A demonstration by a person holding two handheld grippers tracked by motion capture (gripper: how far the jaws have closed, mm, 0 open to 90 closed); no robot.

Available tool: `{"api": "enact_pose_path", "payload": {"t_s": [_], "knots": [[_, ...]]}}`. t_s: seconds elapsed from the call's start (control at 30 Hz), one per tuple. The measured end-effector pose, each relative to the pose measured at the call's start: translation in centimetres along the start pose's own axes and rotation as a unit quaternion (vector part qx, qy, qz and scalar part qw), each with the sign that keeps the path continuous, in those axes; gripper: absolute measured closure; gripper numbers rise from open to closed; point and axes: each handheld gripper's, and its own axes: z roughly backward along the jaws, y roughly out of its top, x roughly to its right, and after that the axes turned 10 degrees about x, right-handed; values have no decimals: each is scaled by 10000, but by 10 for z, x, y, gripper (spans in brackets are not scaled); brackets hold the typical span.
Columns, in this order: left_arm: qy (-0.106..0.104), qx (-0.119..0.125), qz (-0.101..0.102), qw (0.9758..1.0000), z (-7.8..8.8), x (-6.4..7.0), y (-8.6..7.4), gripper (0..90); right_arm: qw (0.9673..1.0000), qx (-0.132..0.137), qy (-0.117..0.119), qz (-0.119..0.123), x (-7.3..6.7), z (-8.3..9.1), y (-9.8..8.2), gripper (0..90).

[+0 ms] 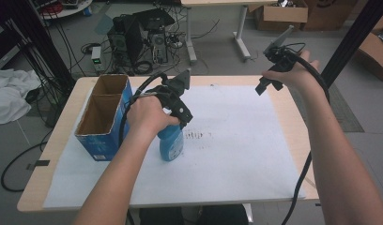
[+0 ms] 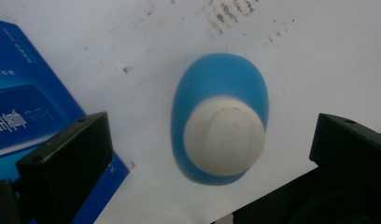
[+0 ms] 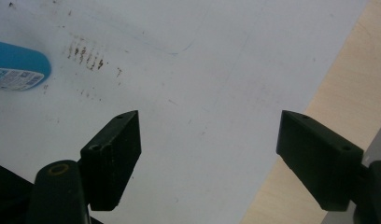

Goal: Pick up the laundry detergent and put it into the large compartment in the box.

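1. The left gripper (image 1: 182, 110) hangs right above a blue bottle (image 1: 171, 143) that stands upright on the white sheet (image 1: 236, 154) covering the wooden table (image 1: 302, 136). In the left gripper view you look straight down at the bottle's white cap (image 2: 224, 135), which sits between the two black jaws. They're spread wide with clear gaps on both sides, so nothing is gripped.
2. The bottle is near the middle-left of the sheet, just beside a blue cardboard box (image 1: 103, 117) with its top open. The box has two compartments, and both look empty from the high view.
3. The right gripper (image 1: 269, 84) is held up over the far right part of the table, well apart from the bottle. Its own view shows both jaws wide apart with only bare sheet and a strip of wood between them, so it's holding nothing.
4. There's a patch of small dark smudges (image 1: 198, 136) on the sheet just to the right of the bottle. The right gripper view catches them too, next to the bottle's lower end (image 3: 18, 65).
5. Behind the table there's a computer tower (image 1: 133, 40) with tangled cables on the floor, plus some cardboard boxes (image 1: 281, 14) further back.
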Motion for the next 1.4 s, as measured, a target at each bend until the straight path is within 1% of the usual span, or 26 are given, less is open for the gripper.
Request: {"api": "enact_pose_path", "payload": {"t_s": [0.23,0.37,0.4,0.67,0.7,0.97,1.07,1.37,1.4], "knots": [[-49,-69,0,10000,-11,0,-1,1,10000,-24,-13,-8,-2,-2,2,221],[-78,-83,33,9999,-18,2,-3,2,10000,-25,-10,0,-2,-2,2,220],[-74,-94,7,9999,-19,2,-3,3,10000,-24,-13,5,-2,-2,2,220],[-99,-150,1,9998,-30,7,-4,9,10000,-36,-20,13,-1,-3,1,222],[-95,-166,-19,9998,-31,7,-4,9,10000,-36,-23,12,-1,-3,1,221],[-30,-158,6,9999,-35,7,-5,18,10000,-32,-12,2,-1,-4,0,221],[-69,-137,46,9999,-36,7,-6,33,10000,-36,1,-3,-1,-4,0,221],[-22,-138,15,9999,-38,7,-6,115,10000,-17,12,-4,-1,-3,-1,222],[-33,-151,-16,9999,-39,8,-6,136,10000,-14,18,-8,-1,-3,-1,222]]}}
